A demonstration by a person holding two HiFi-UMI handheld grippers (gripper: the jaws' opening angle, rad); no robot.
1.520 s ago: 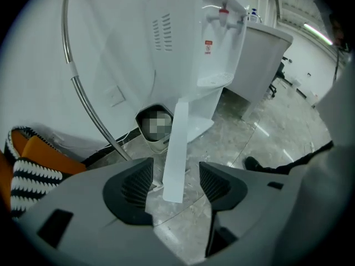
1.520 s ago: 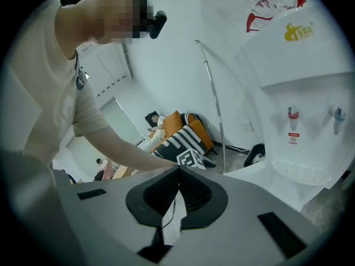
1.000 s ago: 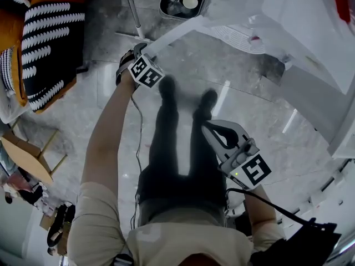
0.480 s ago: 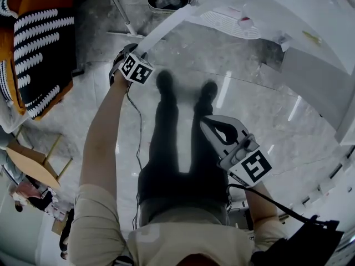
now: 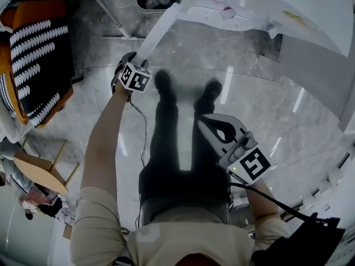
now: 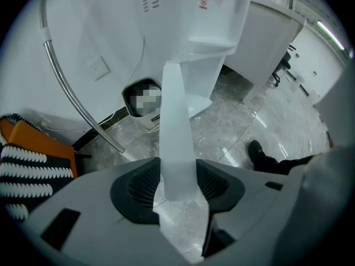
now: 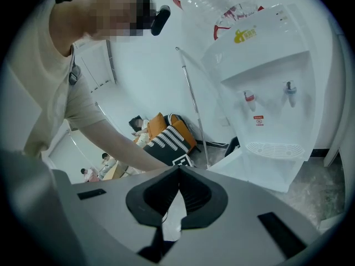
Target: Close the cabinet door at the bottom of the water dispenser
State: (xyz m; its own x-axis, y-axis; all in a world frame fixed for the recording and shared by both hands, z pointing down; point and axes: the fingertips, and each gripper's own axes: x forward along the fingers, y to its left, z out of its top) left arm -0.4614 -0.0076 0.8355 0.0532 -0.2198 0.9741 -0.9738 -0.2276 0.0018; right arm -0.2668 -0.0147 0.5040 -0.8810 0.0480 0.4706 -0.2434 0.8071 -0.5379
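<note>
Left gripper [image 6: 178,182]: pointing steeply down, jaws part-way apart, both pads pressed on the free edge of the cabinet door [image 6: 176,121].

Door stands open, swung out over the floor from the foot of the water dispenser [image 6: 216,15]. In the head view its top edge runs from the left gripper up and right to the hinge side at the dispenser base.

Right gripper [image 7: 178,173]: jaws together, empty, well apart by the person's right leg.

Judgement: left hand is nearer, and the closing swing goes toward the dispenser front.
</note>
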